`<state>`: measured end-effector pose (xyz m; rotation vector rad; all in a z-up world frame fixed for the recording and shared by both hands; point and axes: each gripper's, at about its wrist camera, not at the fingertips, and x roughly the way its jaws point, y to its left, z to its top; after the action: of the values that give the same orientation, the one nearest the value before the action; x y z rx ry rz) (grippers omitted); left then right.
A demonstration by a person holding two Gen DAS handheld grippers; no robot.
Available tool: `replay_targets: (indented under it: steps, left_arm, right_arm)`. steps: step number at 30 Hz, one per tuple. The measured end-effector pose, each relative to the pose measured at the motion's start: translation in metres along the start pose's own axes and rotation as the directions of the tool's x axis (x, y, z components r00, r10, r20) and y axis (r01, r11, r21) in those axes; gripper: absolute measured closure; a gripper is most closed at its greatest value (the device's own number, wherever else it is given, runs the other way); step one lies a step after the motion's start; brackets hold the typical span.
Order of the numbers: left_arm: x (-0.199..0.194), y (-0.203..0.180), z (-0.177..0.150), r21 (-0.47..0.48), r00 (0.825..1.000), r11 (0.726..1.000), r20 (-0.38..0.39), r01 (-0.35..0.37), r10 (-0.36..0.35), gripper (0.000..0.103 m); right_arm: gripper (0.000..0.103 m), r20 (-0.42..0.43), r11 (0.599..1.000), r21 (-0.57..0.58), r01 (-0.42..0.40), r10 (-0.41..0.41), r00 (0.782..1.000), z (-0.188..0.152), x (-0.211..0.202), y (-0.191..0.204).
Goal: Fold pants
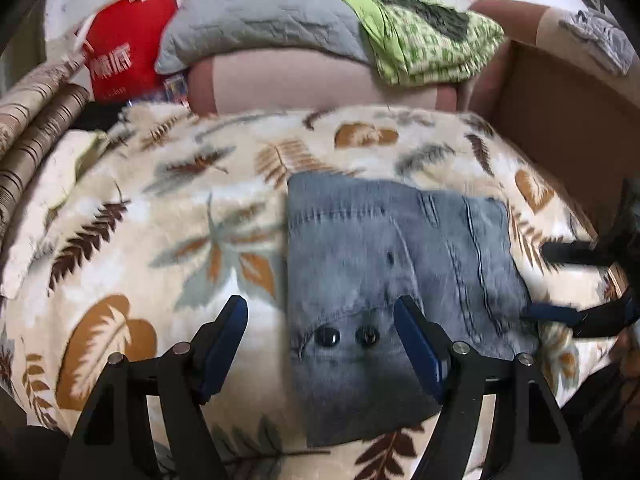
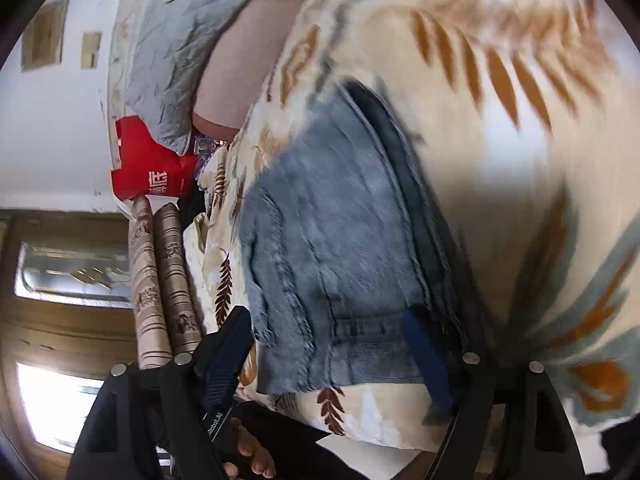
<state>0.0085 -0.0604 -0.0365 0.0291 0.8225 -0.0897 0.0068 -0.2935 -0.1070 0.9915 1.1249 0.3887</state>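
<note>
Your left gripper (image 1: 322, 344) stood with its jaws wide apart and nothing clamped between them; the blue pads (image 1: 416, 344) hung over the near part of the folded jeans (image 1: 400, 280), one finger over the denim beside its two dark buttons (image 1: 346, 337), the other over the bare blanket just past the jeans' left edge. Your right gripper (image 2: 338, 344) was likewise released, jaws spread: in the right wrist view one blue pad (image 2: 424, 356) sat low against the denim near the jeans' thick folded edge, the other finger stood off the fabric beyond the frayed hem, and the pads did not pinch the cloth. From the left wrist view the same gripper's tips (image 1: 560, 284) showed at the jeans' right edge, the lower blue one touching or just above the denim; which of the two could not be told. The jeans lay folded into a compact, roughly square stack, flat on the leaf-print blanket (image 1: 168, 216), with blanket showing on all sides. Beyond the jeans, at the far end of the blanket, lay a pink pillow (image 1: 304, 80), with a grey quilted cover (image 1: 260, 20) and a green patterned cloth (image 1: 420, 44) on top of it. A red bag (image 1: 124, 44) stood far-left of the jeans, two striped rolls (image 1: 36, 120) further left. A brown cardboard box (image 1: 568, 120) sat to the far right of the jeans.
</note>
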Motion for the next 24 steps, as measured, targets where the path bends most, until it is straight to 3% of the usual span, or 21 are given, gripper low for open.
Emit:
replay_targets:
  steps: [3, 6, 9, 10, 12, 14, 17, 21, 24]
  left_arm:
    - [0.035, -0.014, -0.01, 0.086, 0.991, 0.996, -0.129, -0.027, 0.038, 0.026]
    - [0.036, -0.013, -0.016, 0.068, 0.994, 0.997, -0.1, -0.026, 0.032, 0.026]
    - [0.037, -0.013, -0.017, 0.068, 0.995, 0.998, -0.102, -0.017, 0.024, 0.026]
    - [0.038, -0.012, -0.017, 0.063, 0.995, 0.998, -0.099, -0.014, 0.02, 0.025]
    - [0.037, -0.011, -0.018, 0.049, 0.995, 0.999, -0.101, 0.002, 0.003, 0.024]
    - [0.035, -0.006, -0.018, 0.033, 0.996, 0.999, -0.093, 0.01, -0.007, 0.022]
    - [0.038, 0.003, -0.017, -0.025, 0.993, 0.998, -0.105, 0.052, -0.054, 0.021]
    - [0.037, 0.013, -0.016, -0.087, 0.987, 0.991, -0.114, 0.102, -0.112, 0.021]
    - [0.021, 0.019, -0.013, -0.109, 0.99, 0.987, -0.068, 0.117, -0.125, 0.021]
  right_arm:
    - [0.021, 0.008, 0.992, -0.116, -0.048, 0.049, 0.999, 0.019, -0.011, 0.041]
    - [0.02, 0.023, 0.985, -0.162, -0.054, 0.058, 0.998, 0.048, -0.005, 0.063]
    - [0.02, 0.006, 0.986, -0.152, -0.074, 0.076, 0.997, 0.076, 0.021, 0.059]
    - [0.02, 0.002, 0.992, -0.117, -0.044, 0.044, 0.999, 0.086, 0.034, 0.046]
    - [0.021, -0.013, 0.99, -0.015, 0.142, -0.143, 0.99, 0.097, 0.064, 0.009]
    - [0.021, 0.019, 0.997, 0.004, 0.081, -0.081, 0.997, 0.094, 0.06, 0.003]
    - [0.021, 0.021, 0.995, -0.04, 0.096, -0.095, 0.995, 0.083, 0.041, 0.022]
    - [0.02, 0.043, 0.988, -0.143, 0.065, -0.06, 0.997, 0.048, 0.006, 0.049]
    - [0.02, 0.0, 0.986, -0.164, 0.039, -0.039, 0.999, 0.011, -0.003, 0.043]
